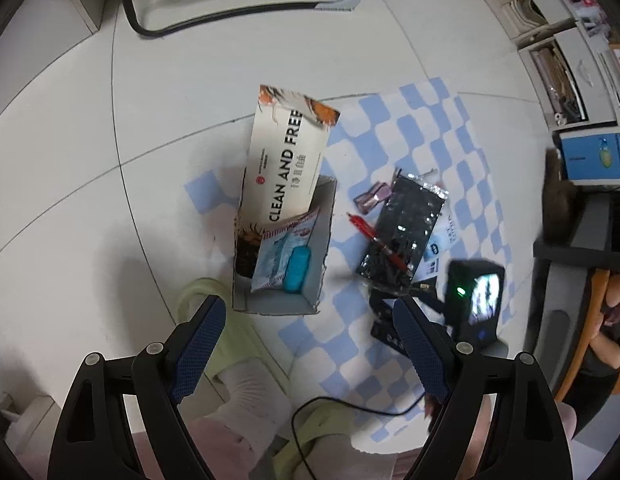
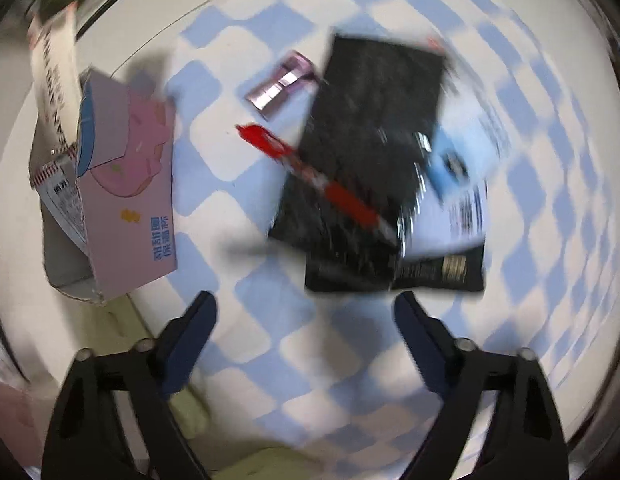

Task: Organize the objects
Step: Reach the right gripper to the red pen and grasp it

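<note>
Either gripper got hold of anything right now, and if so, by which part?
Nothing is held. The left gripper is open above the box, its fingers bare. The right gripper is open too, over the checkered cloth short of the red pen.

Home interior: tiled floor [image 1: 70,168], checkered mat [image 1: 430,152], cluttered shelves [image 1: 558,52].

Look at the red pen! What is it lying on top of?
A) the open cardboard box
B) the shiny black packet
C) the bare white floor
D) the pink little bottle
B: the red pen lies slanted across the shiny black packet, outside the open cardboard box.
</note>
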`<state>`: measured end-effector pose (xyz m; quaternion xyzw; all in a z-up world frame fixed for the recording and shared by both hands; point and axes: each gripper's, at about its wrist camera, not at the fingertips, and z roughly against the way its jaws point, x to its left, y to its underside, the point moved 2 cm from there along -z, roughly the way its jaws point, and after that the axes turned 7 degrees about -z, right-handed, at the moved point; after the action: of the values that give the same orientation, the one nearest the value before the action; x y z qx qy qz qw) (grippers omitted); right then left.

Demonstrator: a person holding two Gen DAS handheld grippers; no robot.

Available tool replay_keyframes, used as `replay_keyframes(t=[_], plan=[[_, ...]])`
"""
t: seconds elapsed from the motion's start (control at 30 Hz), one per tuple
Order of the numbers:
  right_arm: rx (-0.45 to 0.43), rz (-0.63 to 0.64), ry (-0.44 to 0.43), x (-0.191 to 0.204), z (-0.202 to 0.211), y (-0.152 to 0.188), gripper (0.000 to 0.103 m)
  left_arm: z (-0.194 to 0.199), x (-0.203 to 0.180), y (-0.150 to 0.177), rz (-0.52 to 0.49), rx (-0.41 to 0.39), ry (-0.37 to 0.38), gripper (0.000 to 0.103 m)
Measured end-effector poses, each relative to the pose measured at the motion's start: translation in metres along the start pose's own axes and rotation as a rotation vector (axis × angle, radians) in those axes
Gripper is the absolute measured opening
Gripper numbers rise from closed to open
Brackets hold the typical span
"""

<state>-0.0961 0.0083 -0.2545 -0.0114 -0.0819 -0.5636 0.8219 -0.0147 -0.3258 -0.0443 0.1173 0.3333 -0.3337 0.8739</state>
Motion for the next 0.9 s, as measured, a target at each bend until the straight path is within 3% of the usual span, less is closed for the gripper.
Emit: replay_keyframes(t=[0.2,0.33,0.43,0.5,0.57,0.6,0.63,0.67,0.9], plan=[[0.018,0.137,0.126,0.015,-0.018,-0.039,0.071,0.012,0.001,0.0,-0.016,-0.047,-0.013,0.085],[0.055,0.152,0.146,0.017,-0.037,-0.056,0.071,0.016,0.01,0.001,-0.002,-0.067,-0.056,0.085],[0.126,0.126,0.133,0.015,-0.056,-0.058,0.07,0.019,0.017,0.001,0.065,-0.072,-0.005,0.085],[0.138,0.116,0.151,0.012,-0.062,-0.056,0.062,0.02,0.019,0.0,0.084,-0.072,0.035,0.085],[0.13,0.103,0.199,0.007,-0.06,-0.054,0.036,0.02,0.019,-0.001,0.076,-0.07,0.027,0.085],[0.132,0.083,0.189,0.004,-0.058,-0.054,0.025,0.019,0.019,0.0,0.07,-0.069,0.013,0.085],[0.145,0.051,0.15,-0.001,-0.055,-0.054,0.021,0.019,0.019,0.0,0.067,-0.066,0.004,0.085],[0.157,0.005,0.07,-0.006,-0.05,-0.051,0.018,0.017,0.02,0.001,0.067,-0.059,-0.003,0.085],[0.08,-0.088,-0.075,-0.028,-0.013,-0.02,0.012,0.006,0.013,0.006,0.009,0.013,0.006,0.085]])
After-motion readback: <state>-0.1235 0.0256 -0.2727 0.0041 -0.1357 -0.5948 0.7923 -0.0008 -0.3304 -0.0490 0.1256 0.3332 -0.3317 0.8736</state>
